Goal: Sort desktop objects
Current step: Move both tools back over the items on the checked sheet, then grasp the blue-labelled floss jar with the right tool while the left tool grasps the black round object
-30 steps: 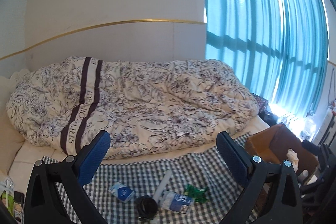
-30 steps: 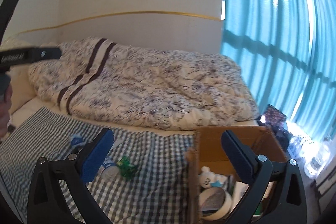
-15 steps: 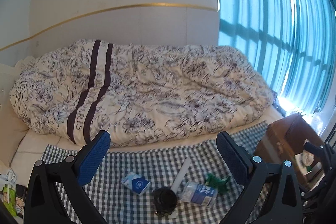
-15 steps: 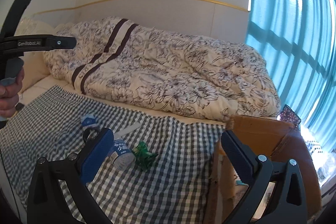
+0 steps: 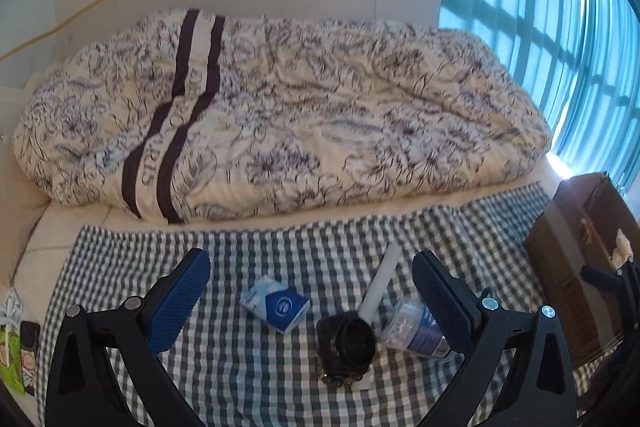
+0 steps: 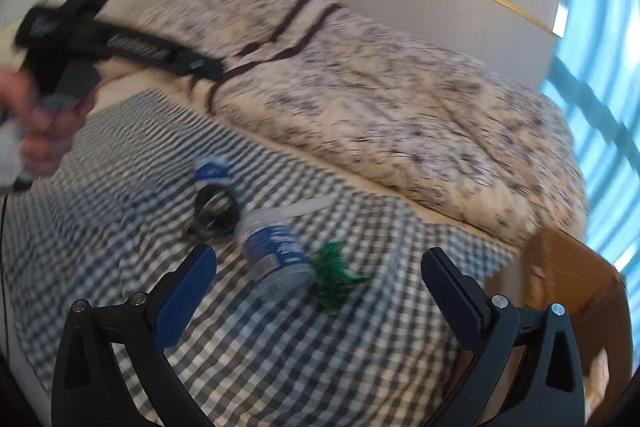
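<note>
Both hand-held grippers hang released over a checked cloth (image 5: 260, 379) on the bed. In the left view, a tissue pack (image 5: 275, 302) lies between the left hand-held gripper (image 5: 310, 301) fingers; right view, a bottle (image 6: 276, 251) lies between the right hand-held gripper (image 6: 320, 291) fingers, box (image 6: 576, 291) lower right.

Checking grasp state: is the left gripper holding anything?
No. The left gripper is open and empty above the tissue pack on the checked cloth.

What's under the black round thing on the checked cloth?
Under the black round object, dark beads stick out at its near edge, on a white slip. The white tube ends at its far rim. The rest is covered.
</note>
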A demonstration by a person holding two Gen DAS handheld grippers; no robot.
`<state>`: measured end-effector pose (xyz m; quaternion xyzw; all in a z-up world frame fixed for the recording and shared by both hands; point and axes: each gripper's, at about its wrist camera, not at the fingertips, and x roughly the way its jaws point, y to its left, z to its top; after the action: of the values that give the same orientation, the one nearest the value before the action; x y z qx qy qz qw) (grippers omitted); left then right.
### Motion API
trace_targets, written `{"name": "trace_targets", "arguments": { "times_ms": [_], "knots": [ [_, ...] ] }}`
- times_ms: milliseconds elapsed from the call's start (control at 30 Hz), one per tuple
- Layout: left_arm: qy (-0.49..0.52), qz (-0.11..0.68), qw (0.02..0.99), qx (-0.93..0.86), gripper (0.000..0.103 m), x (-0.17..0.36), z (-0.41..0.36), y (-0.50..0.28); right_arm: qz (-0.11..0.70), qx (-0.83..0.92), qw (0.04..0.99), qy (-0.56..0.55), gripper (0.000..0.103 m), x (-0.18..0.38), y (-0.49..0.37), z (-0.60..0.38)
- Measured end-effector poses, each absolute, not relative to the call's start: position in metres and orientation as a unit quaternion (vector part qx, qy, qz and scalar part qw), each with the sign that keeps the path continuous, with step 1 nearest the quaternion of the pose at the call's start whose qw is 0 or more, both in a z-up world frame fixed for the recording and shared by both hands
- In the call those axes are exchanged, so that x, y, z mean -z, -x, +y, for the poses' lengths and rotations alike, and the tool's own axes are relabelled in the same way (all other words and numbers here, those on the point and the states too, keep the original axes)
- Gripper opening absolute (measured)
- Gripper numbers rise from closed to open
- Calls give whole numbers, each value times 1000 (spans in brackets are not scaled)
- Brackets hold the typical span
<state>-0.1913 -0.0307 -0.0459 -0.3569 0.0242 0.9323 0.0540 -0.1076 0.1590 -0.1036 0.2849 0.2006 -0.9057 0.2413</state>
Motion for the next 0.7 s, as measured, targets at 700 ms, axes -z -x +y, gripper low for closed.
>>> {"name": "trace_targets", "arguments": {
  "times_ms": [700],
  "knots": [
    [451,44,60,-890,103,133,-34,221,206,846,358,-336,103,168,155,118]
  ]
}}
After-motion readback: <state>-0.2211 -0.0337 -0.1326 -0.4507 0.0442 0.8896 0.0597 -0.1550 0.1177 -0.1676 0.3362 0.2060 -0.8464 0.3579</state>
